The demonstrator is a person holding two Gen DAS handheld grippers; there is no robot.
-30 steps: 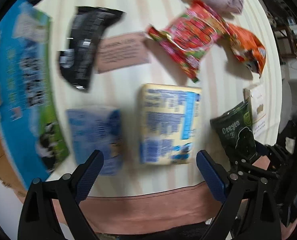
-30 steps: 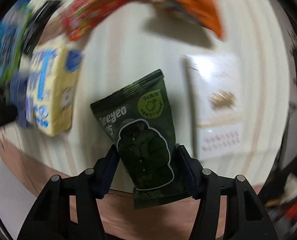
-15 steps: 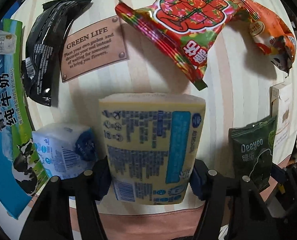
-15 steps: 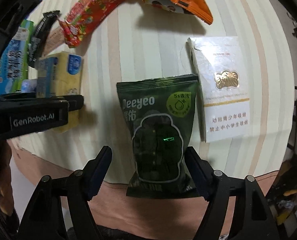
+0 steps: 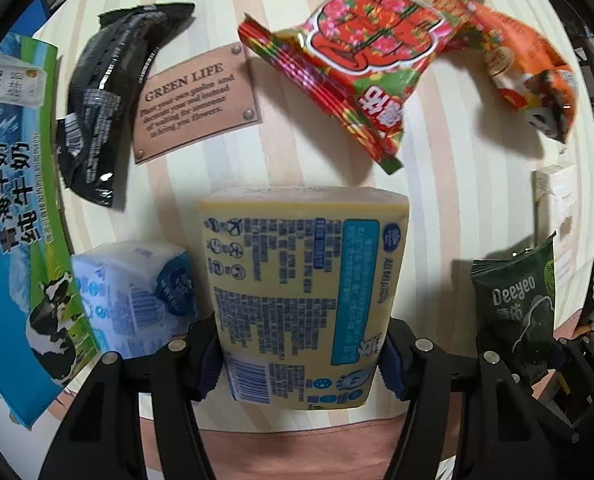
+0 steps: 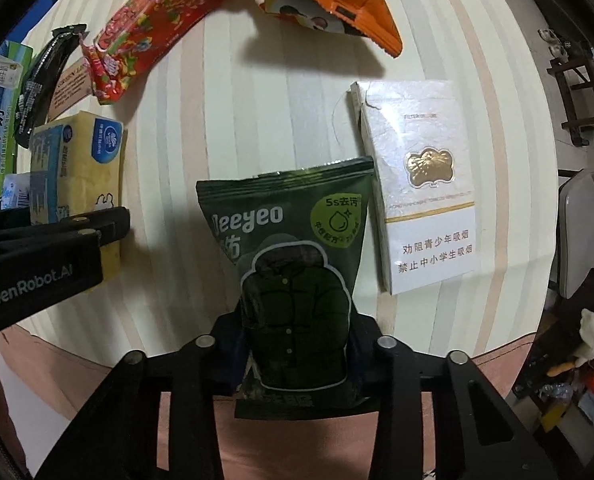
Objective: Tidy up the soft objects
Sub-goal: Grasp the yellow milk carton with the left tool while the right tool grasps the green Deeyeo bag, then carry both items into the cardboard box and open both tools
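My left gripper is shut on a yellow tissue pack with blue print, near the front edge of the striped table. My right gripper is shut on a dark green Deeyeo wipes pouch, gripping its lower end. The pouch also shows at the right of the left wrist view. The yellow pack and the left gripper's arm show at the left of the right wrist view.
A small blue-white tissue pack lies left of the yellow pack. A black pouch, a brown plaque, a red snack bag and an orange bag lie farther back. A white box lies right of the green pouch. A blue milk carton lies at the far left.
My left gripper moved in around the yellow tissue pack and closed on it. My right gripper closed on the green pouch.
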